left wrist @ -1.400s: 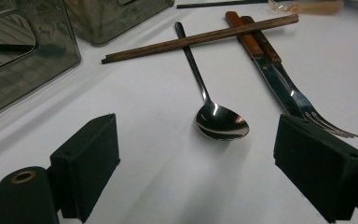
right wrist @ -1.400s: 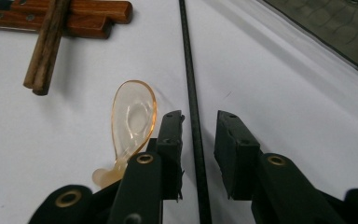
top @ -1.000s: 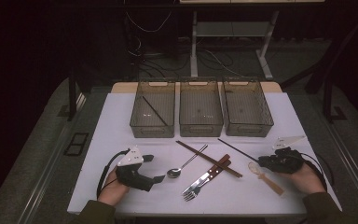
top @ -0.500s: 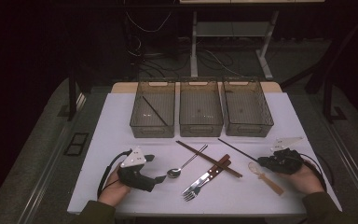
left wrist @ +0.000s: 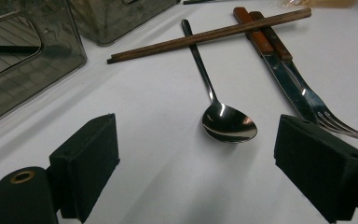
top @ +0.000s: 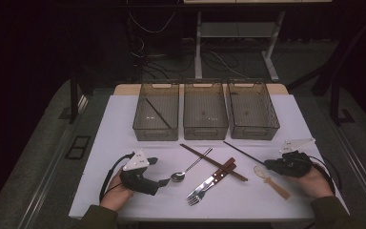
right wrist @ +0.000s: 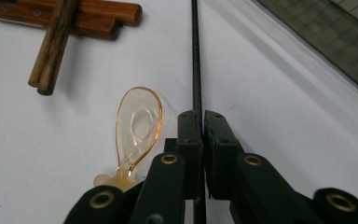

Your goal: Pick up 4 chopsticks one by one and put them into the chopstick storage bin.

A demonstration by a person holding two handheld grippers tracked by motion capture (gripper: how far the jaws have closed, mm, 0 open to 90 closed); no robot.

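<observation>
two hand-held grippers worked: the right hand-held gripper [right wrist: 198, 122] had clamped the black chopstick [right wrist: 195, 56] just beside the clear spoon [right wrist: 139, 122], seemingly ready to lift it; the left hand-held gripper [left wrist: 196, 154] gaped, aimed toward the metal spoon [left wrist: 228, 123].

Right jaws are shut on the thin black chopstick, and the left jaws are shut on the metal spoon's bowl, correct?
Not quite. The right gripper is indeed shut on the thin black chopstick, but the left gripper is open: in the left gripper view its jaws stand wide apart, with the shiny metal spoon lying on the white table ahead of them, untouched.
</observation>
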